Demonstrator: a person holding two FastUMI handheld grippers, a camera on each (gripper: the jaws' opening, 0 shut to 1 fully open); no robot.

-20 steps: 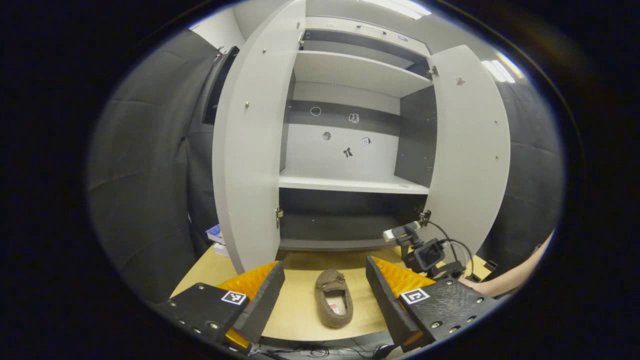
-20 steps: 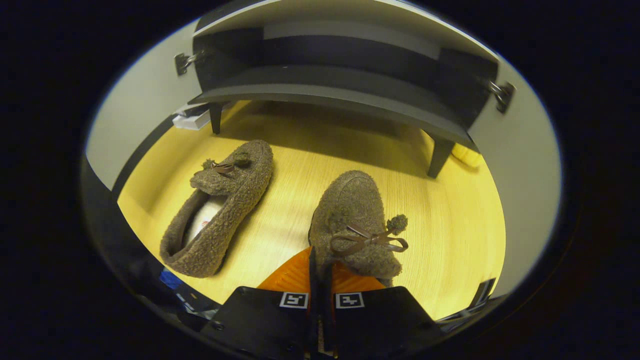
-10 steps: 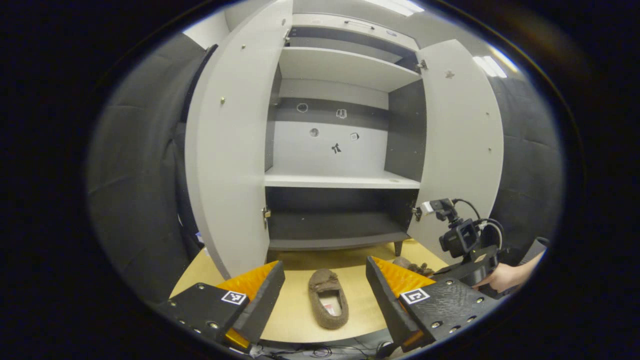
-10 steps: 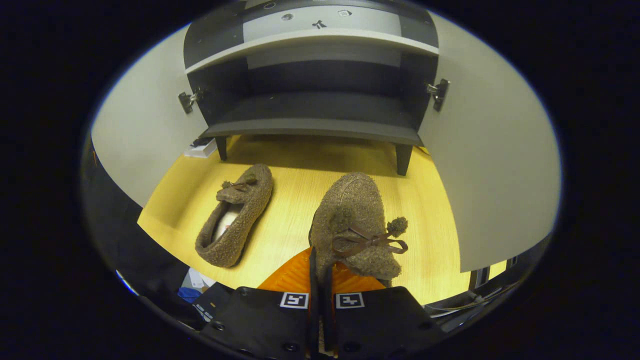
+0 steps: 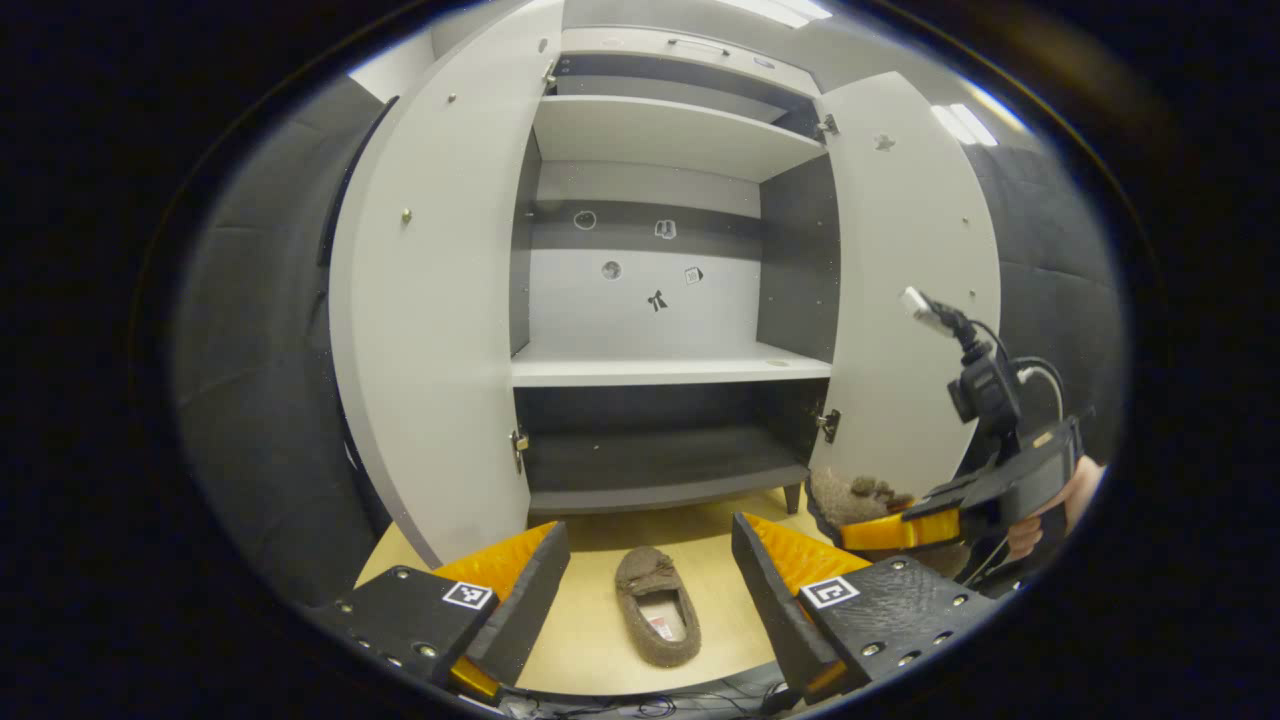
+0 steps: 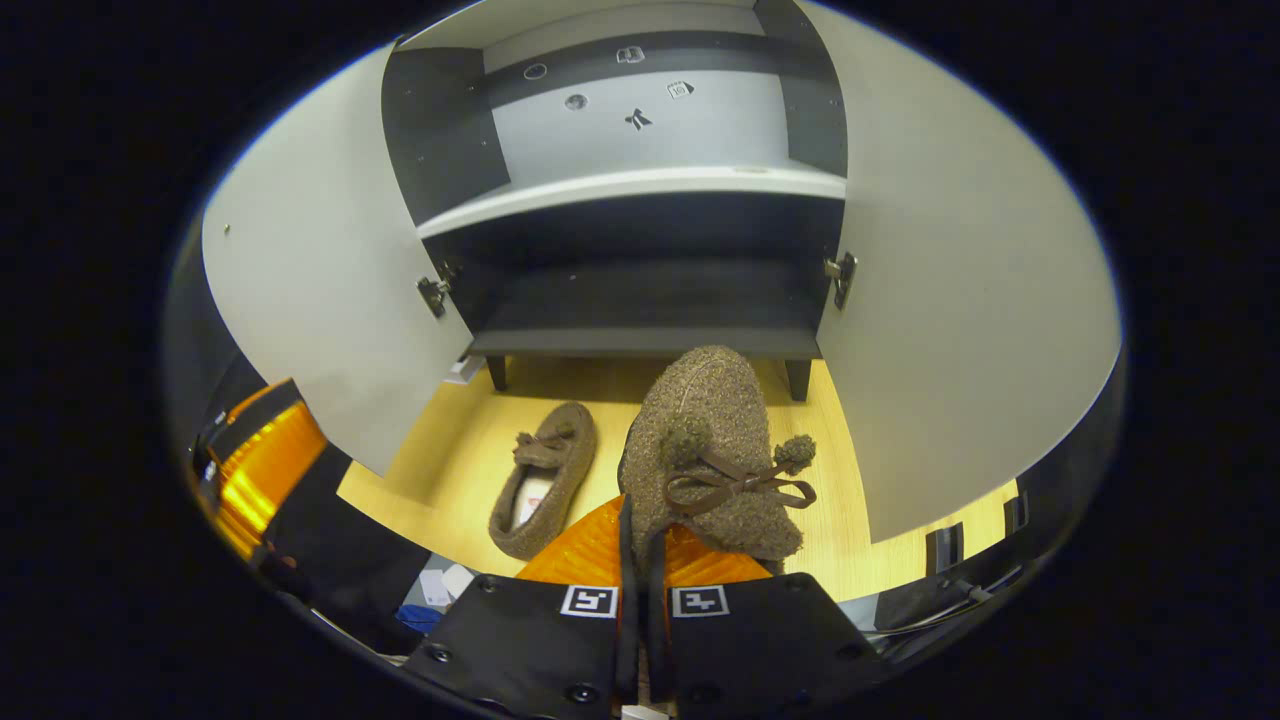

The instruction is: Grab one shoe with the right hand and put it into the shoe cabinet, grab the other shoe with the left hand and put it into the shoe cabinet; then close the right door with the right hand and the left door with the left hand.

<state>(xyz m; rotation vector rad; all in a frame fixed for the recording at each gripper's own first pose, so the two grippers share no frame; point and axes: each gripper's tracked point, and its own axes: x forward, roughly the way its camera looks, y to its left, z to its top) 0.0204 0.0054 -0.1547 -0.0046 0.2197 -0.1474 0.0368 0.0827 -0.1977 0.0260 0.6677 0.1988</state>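
Shoe number one, a fuzzy brown slipper with a bow and pompoms, hangs in the right claw, lifted clear of the counter and facing the open shoe cabinet. The claw's fingers are pressed together on the slipper's heel-side rim, pinching the soft collar, with the toe pointing toward the dark lowest shelf. In the left gripper view the same claw shows near the counter's right edge, a hand behind it, the slipper's fleece bulging above the fingers.

The second slipper lies on the counter near its front edge, opening up, toe toward the cabinet; the right gripper view shows it just left of the held one. The left claw hovers above it with its fingers spread wide and nothing between them.

Both doors stand wide open: the left door and the right door.

These slippers look light and floppy, so weight should be no problem, but a pinch on the collar lets the toe droop and swing. I judge the fleece grippy enough not to slip. For the resting slipper, the best hold is probably across the heel rim or one side wall of the opening, where the fabric folds into a firm edge. The toe of the held slipper must clear the cabinet's bottom lip on the way in.
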